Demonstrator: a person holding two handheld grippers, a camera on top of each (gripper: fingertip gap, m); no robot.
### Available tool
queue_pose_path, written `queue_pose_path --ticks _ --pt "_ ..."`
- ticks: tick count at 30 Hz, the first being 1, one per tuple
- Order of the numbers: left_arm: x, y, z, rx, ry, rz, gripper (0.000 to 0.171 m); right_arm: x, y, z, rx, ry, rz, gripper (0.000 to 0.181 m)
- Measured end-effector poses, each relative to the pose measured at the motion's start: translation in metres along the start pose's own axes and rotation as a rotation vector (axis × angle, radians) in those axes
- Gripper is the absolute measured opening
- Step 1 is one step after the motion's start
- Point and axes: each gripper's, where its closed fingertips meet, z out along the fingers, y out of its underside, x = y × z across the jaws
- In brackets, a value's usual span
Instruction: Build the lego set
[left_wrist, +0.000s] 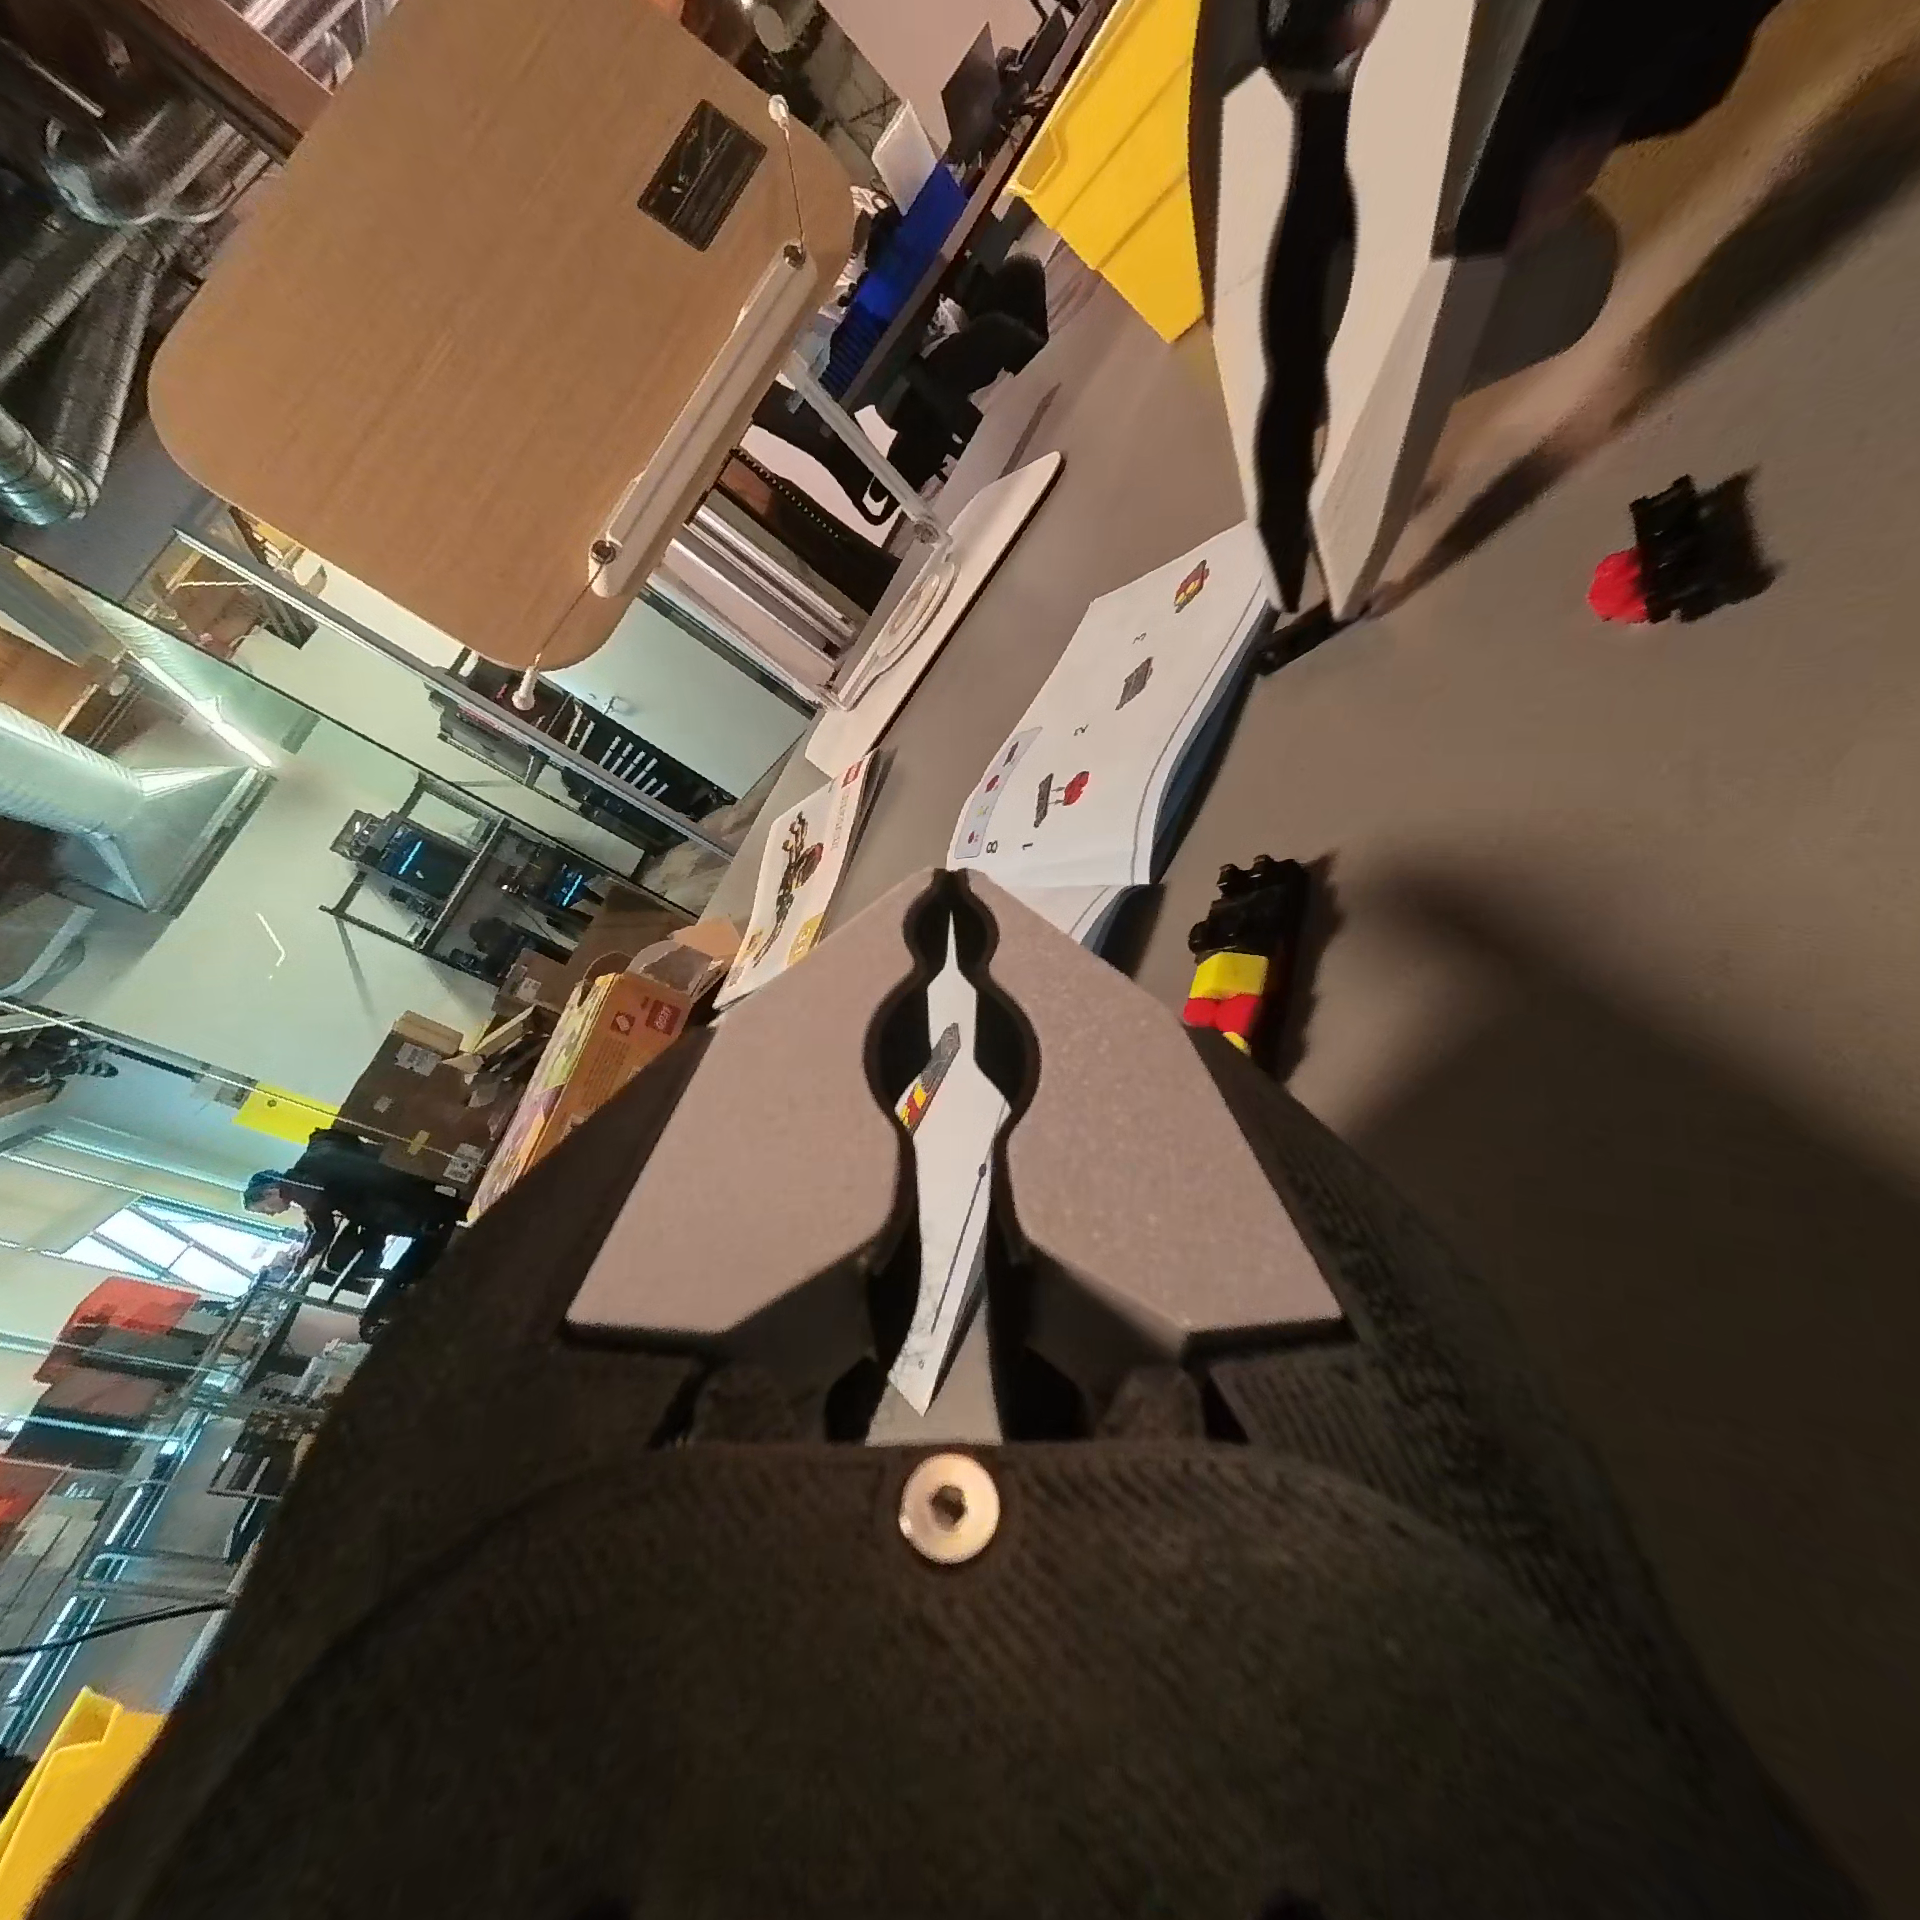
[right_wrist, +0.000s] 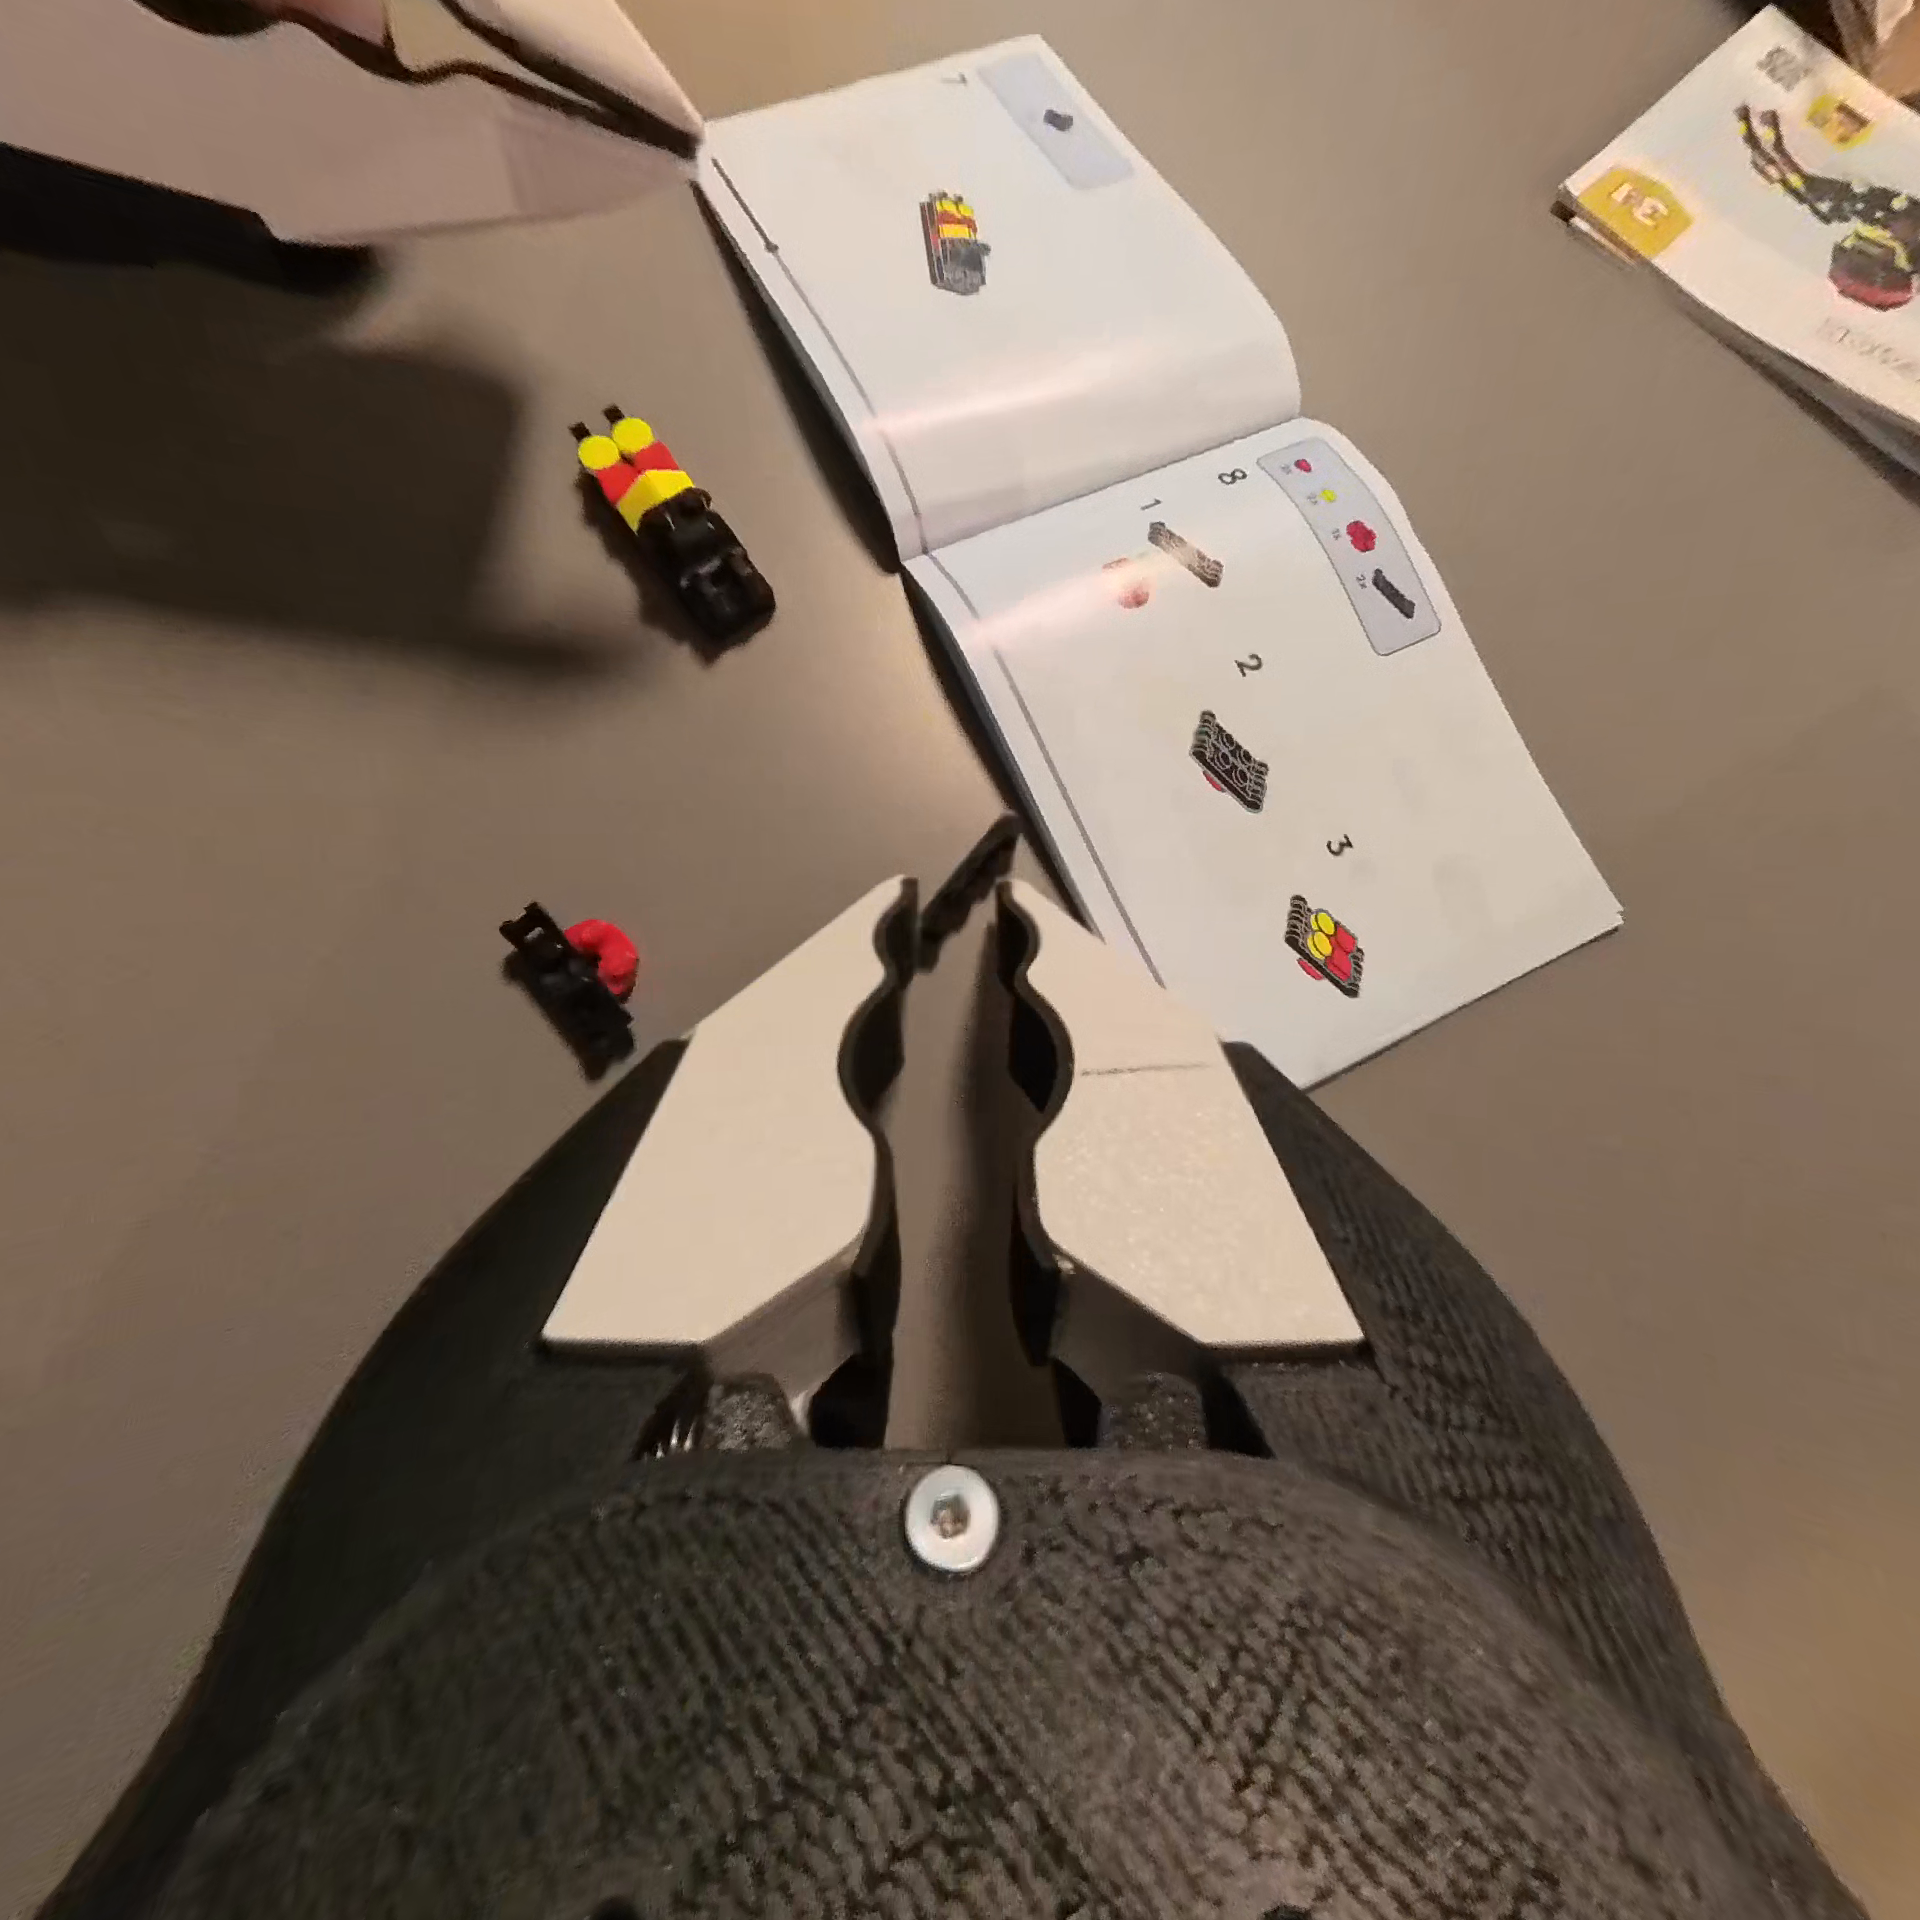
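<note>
A yellow, red and black lego assembly (right_wrist: 665, 509) lies on the grey table, left of the open instruction booklet (right_wrist: 1143, 520); it also shows in the left wrist view (left_wrist: 1242, 966). A black plate with a red piece (right_wrist: 571, 971) lies nearer, left of my right gripper (right_wrist: 956, 894). The right gripper is shut on a small black lego piece (right_wrist: 971, 868) at its tips, just above the table by the booklet's edge. My left gripper (left_wrist: 951, 883) is shut, with its tips at the booklet's far corner (right_wrist: 686, 140). I cannot tell if it pinches the page.
A second booklet (right_wrist: 1787, 239) lies to the right. Yellow bins (left_wrist: 1122, 177), a lego box (left_wrist: 613, 1060) and a wooden board on a stand (left_wrist: 468, 343) stand along the table's far side. The black plate with the red piece also shows in the left wrist view (left_wrist: 1673, 561). About 12 cm separates my left fingertips from my right.
</note>
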Motion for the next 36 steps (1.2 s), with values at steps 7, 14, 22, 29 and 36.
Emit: queue_pose_path --ticks 7,14,22,29,36 --pt "0.002 0.000 0.000 0.000 0.008 0.007 0.000 0.011 0.002 0.001 -0.070 0.245 -0.577 0.002" --pt "0.002 0.000 0.000 0.000 0.010 0.004 0.000 -0.006 -0.002 0.002 -0.118 0.381 -1.227 0.003" --pt "0.002 0.000 0.000 -0.001 0.011 0.005 0.000 -0.014 -0.007 -0.003 -0.141 0.405 -1.308 0.008" --pt "0.004 0.000 0.000 -0.003 0.015 0.011 0.000 -0.010 0.000 -0.011 -0.198 0.377 -1.203 0.018" --pt "0.005 0.000 0.000 0.000 0.018 0.014 0.000 -0.037 -0.008 -0.022 0.059 0.038 -0.626 0.006"
